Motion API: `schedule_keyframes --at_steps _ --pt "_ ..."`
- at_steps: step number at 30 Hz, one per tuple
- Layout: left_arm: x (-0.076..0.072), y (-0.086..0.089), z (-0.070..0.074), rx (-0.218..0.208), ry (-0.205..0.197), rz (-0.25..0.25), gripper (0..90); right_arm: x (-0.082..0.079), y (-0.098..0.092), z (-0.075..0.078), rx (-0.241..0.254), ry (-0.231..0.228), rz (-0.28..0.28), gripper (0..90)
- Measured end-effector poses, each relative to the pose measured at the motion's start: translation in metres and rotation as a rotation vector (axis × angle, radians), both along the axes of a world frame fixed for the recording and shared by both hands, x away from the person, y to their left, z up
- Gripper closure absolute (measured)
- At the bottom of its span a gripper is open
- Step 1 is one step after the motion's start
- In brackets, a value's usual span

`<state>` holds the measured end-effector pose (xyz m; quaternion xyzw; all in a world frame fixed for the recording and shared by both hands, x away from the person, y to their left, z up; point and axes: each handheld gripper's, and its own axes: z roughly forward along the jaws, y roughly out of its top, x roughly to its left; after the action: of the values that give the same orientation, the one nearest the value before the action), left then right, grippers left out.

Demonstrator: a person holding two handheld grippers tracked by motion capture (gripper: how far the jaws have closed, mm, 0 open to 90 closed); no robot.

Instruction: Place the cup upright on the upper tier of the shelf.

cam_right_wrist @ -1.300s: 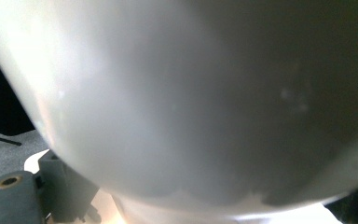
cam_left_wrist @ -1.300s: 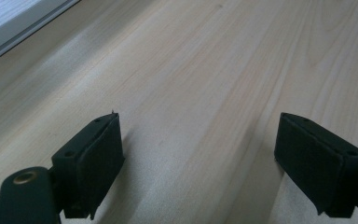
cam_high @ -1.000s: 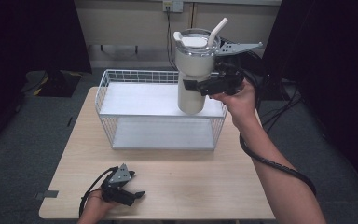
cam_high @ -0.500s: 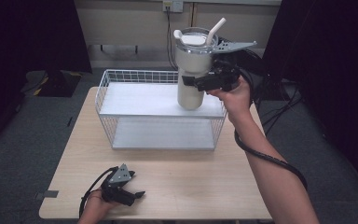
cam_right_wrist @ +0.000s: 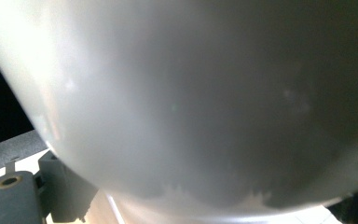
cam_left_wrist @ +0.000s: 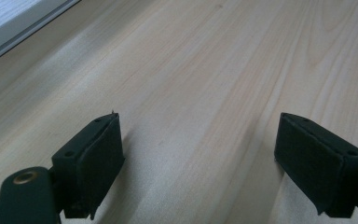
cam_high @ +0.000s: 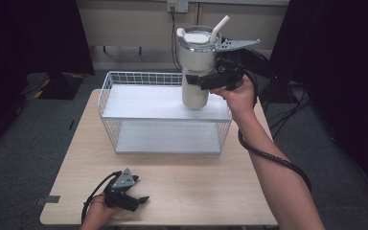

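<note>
Over the basket [cam_high: 124, 81], the right tool [cam_high: 206, 80] grips the cup [cam_high: 195, 72], now lower; the left tool [cam_high: 133, 201] rests open.

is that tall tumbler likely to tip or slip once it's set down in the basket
The tall cream tumbler with lid and straw narrows at its base, so it probably tips easily. Its smooth wall looks slippery in the right tongs. The white wire basket's flat floor should steady it.
</note>
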<state>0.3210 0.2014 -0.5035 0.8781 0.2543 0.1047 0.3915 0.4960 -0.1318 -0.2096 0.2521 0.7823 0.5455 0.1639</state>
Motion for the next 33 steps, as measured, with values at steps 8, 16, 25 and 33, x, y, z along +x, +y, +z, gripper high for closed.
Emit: schedule_keyframes --at_steps 8,16,25,33 --pt "0.000 0.000 0.000 0.002 0.001 0.001 14.8 0.006 0.000 -0.001 0.006 0.001 -0.021 9.3" --pt "0.000 0.000 0.000 0.000 0.000 0.000 14.8 0.012 0.003 -0.005 0.000 -0.007 -0.039 9.3" --pt "0.000 0.000 0.000 0.001 -0.001 0.000 14.8 0.018 0.009 -0.015 0.012 0.004 -0.045 9.3" --pt "0.000 0.000 0.000 0.002 0.000 0.003 14.8 0.024 0.013 -0.022 0.015 0.006 -0.060 9.3"
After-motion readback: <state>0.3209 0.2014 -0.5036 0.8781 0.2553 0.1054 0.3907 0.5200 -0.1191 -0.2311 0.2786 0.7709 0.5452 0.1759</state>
